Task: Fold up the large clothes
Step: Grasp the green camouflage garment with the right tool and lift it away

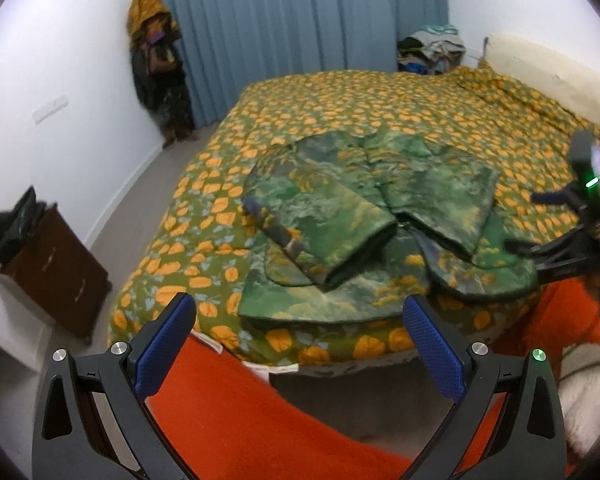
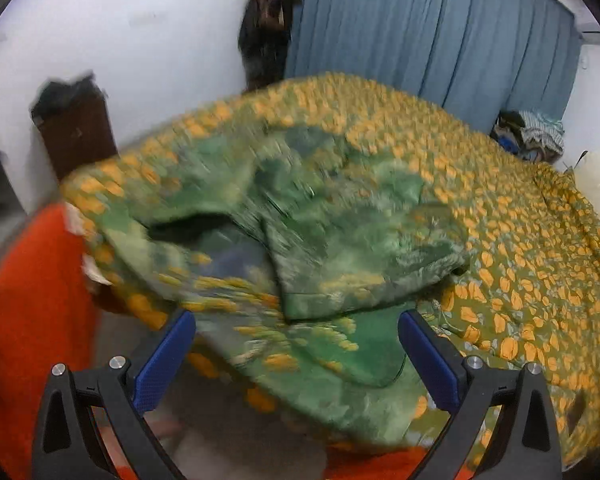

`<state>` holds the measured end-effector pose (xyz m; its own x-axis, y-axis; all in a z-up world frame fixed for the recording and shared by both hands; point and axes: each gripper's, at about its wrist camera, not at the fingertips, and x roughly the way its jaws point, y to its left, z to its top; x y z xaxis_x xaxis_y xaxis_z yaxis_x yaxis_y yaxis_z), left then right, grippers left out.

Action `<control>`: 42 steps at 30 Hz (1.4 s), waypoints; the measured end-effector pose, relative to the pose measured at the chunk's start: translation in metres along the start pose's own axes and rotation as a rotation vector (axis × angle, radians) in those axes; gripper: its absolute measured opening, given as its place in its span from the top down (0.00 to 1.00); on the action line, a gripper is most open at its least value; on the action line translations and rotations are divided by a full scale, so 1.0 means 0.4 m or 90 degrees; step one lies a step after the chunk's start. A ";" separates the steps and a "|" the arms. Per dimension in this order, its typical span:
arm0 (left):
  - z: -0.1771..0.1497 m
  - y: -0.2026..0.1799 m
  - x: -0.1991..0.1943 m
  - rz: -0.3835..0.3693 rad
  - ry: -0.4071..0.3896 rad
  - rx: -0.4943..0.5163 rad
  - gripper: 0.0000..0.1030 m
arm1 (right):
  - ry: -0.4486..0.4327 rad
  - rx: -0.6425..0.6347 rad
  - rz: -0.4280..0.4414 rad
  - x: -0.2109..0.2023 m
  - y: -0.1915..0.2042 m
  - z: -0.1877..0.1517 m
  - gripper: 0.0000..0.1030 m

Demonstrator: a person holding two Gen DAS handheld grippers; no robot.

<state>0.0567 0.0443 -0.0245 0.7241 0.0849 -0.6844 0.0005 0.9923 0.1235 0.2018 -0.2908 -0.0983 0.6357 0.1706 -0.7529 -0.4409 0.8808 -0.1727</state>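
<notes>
A large green patterned garment (image 1: 364,216) lies on the bed (image 1: 380,100) near its front edge, both sleeves folded in over the body. My left gripper (image 1: 300,320) is open, held back over the bed's edge with nothing between its blue fingers (image 1: 164,340). The other gripper (image 1: 572,236) shows at the right edge of the left wrist view, beside the garment's right side. In the blurred right wrist view the garment (image 2: 320,248) fills the middle, and my right gripper (image 2: 296,340) is open just above its near hem, holding nothing.
The bedspread is green with orange pumpkins. A person's orange clothing (image 1: 228,412) lies below the grippers. A brown cabinet (image 1: 56,264) stands at the left wall, blue curtains (image 1: 292,28) hang behind, and a pile of clothes (image 1: 432,50) sits at the bed's far corner.
</notes>
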 end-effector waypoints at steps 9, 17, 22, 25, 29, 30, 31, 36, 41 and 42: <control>-0.009 0.015 0.106 -0.004 0.073 -0.026 0.00 | 0.093 -0.094 -0.025 0.311 0.034 0.028 0.16; 0.008 0.008 0.199 -0.026 0.102 -0.005 0.00 | 0.066 0.036 0.014 0.228 -0.078 0.024 0.86; 0.044 0.002 0.259 -0.035 0.104 0.027 0.00 | -0.036 0.168 -0.058 0.004 -0.287 0.040 0.86; 0.075 0.001 0.287 -0.058 0.090 0.053 0.00 | -0.080 0.241 -0.137 -0.111 -0.448 0.036 0.86; 0.099 -0.005 0.322 -0.099 0.077 0.103 0.00 | -0.081 0.300 -0.271 -0.179 -0.667 0.017 0.86; 0.103 -0.012 0.335 -0.105 0.080 0.118 0.00 | -0.074 0.310 -0.303 -0.183 -0.716 0.006 0.86; 0.105 -0.017 0.348 -0.115 0.082 0.129 0.00 | -0.063 0.317 -0.326 -0.182 -0.752 -0.008 0.86; 0.105 -0.028 0.418 -0.161 0.107 0.161 0.00 | 0.038 0.399 -0.454 -0.138 -0.924 -0.149 0.72; 0.097 -0.032 0.469 -0.210 0.122 0.206 0.00 | 0.062 0.465 -0.488 -0.159 -0.899 -0.261 0.52; 0.094 -0.043 0.479 -0.212 0.119 0.226 0.00 | 0.047 0.467 -0.461 -0.167 -0.859 -0.263 0.51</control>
<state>0.2214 0.0403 -0.1310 0.5099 -0.1833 -0.8405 0.4673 0.8794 0.0917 0.2441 -0.6515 -0.0554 0.5433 -0.5141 -0.6638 0.5433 0.8180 -0.1889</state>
